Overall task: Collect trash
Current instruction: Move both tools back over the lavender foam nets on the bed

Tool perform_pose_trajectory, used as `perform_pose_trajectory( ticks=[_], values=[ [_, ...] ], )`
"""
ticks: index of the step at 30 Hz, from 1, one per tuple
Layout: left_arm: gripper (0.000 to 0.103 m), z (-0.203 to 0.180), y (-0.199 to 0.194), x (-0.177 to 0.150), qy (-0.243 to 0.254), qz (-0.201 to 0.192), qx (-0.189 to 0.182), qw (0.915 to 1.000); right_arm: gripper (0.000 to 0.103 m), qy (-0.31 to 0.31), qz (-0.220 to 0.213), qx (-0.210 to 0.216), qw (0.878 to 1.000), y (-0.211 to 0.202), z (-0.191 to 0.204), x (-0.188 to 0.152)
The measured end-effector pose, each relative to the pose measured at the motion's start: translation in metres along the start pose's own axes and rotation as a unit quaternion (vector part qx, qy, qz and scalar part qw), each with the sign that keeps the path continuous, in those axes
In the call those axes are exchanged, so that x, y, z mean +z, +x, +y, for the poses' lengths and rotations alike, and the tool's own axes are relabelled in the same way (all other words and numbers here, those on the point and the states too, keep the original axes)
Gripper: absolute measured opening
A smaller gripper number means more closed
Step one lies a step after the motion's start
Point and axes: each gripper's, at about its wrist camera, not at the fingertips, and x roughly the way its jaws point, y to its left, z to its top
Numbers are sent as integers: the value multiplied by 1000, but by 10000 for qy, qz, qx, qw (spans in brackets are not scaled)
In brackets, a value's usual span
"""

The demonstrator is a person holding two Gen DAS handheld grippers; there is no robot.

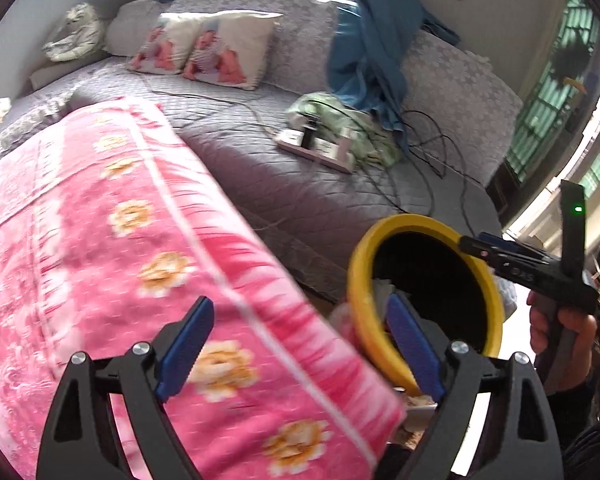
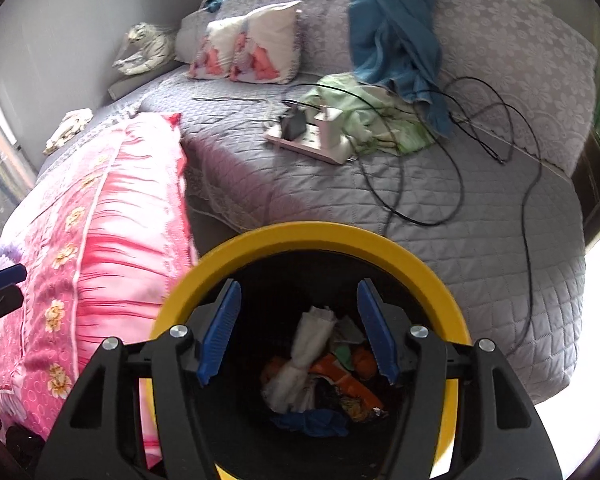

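Directly above the bin mouth, the right gripper hangs with its blue-padded jaws spread wide and nothing between them, so it looks like a drop spot, empty now. Below it the round black trash bin with the yellow rim already holds the collected trash: crumpled white paper, orange wrappers, a blue scrap, all low in the bin. The left gripper is also open and empty, hovering over the pink floral quilted cushion, with the bin rim just beside its right finger. Further out, the grey quilted sofa bed carries a white power strip with plugged chargers, tangled black cables, a crumpled green cloth, a blue hanging curtain and two floral pillows. Judgement: step in hand is probably finishing a drop and going for the next piece. To do it well, lift the right gripper straight up clear of the rim before swinging away so the bin is not tipped, keep the jaws wide on approach, and avoid snagging cables near the strip. No loose trash is obvious on the bed from these views; motion blur in the left view hides detail.
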Motion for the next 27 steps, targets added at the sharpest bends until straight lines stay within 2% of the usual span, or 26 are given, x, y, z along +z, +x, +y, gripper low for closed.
perform_pose_trajectory(
  ticks=[7,13,18,22,27],
  values=[
    [85,95,-45,-25,-601,-306,762,9948,62,-647,-35,715,9953,13,82,25],
    [85,179,-96,-55,-1351,-626,1374,9793,62,-1451,-2,1351,9801,26,184,44],
    [85,241,-129,-83,-1837,-737,1758,9643,62,-2184,131,1803,9590,44,282,46],
    [85,275,-139,-100,-2115,-719,1936,9553,62,-2680,347,2194,9375,63,359,41],
    [85,305,-143,-111,-2206,-682,1938,9535,62,-3217,494,2607,9089,79,441,40]
  ],
)
